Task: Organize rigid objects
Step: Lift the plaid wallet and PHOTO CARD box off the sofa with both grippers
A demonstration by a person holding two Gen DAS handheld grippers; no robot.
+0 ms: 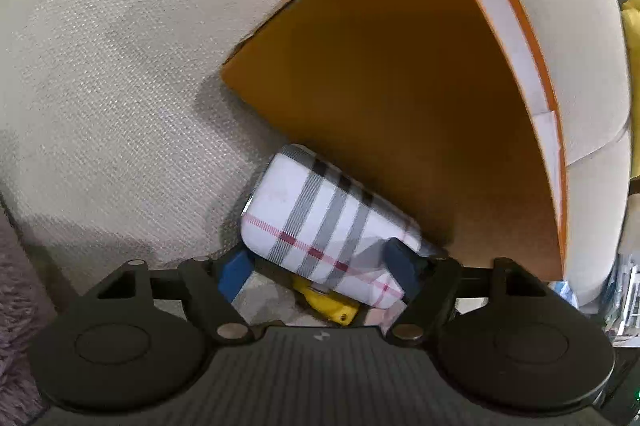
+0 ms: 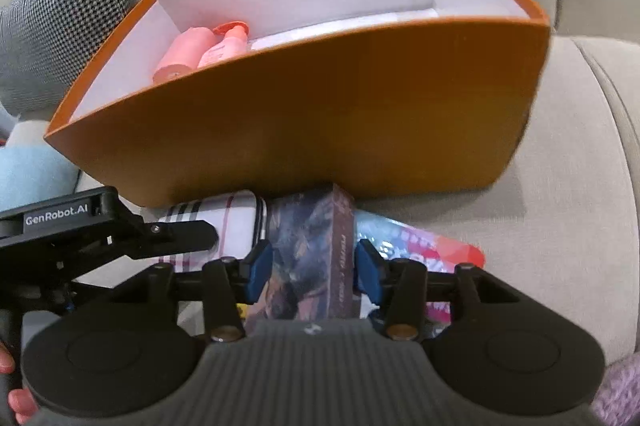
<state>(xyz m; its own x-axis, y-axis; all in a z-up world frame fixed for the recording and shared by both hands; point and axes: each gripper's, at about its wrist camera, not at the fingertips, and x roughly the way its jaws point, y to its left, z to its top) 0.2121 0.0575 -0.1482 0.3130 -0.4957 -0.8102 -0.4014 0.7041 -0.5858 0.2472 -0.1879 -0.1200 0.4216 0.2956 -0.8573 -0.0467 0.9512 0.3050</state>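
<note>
An orange box (image 2: 312,113) with a white inside stands on a beige sofa and holds two pink bottles (image 2: 200,49). In the left wrist view the box (image 1: 400,73) fills the upper right. My left gripper (image 1: 320,270) has its blue pads around a white plaid case (image 1: 320,222), which lies against the box; a yellow object (image 1: 328,302) lies under it. My right gripper (image 2: 310,270) is shut on a dark printed box (image 2: 308,258), held upright just in front of the orange box. The plaid case (image 2: 224,226) and the left gripper (image 2: 120,230) show to its left.
A colourful flat packet (image 2: 420,246) lies on the sofa seat (image 2: 560,205) under the right gripper. A checked cushion (image 2: 60,13) sits at the back left. A light blue cloth (image 2: 28,173) is at left. A purple fuzzy rug (image 1: 16,306) borders the sofa.
</note>
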